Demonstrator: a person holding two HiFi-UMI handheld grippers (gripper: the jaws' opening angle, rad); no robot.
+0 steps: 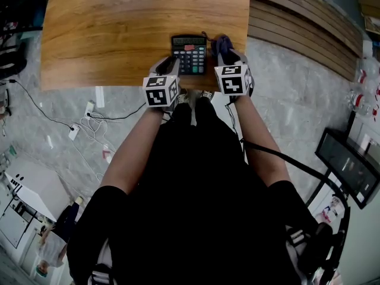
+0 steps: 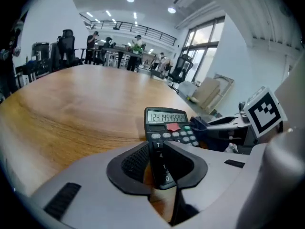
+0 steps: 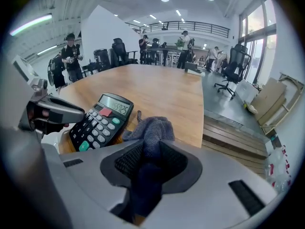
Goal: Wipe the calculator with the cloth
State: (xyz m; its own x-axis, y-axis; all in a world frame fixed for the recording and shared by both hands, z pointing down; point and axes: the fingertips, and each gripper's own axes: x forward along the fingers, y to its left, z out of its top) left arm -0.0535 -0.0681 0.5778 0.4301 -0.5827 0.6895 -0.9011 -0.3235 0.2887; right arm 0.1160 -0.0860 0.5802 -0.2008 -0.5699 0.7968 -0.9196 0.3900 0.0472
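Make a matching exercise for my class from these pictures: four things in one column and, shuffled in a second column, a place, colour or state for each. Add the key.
Column one:
1. calculator
2. cloth
3. left gripper
4. table

Column two:
A. wood-grain brown top
B. bunched between the jaws of the right gripper
C. lies on the table, digits on its display
D. has the calculator's edge between its jaws

Pairs: 1-C, 2-B, 3-D, 4-A

wooden table (image 1: 119,34), grey floor (image 1: 285,100)
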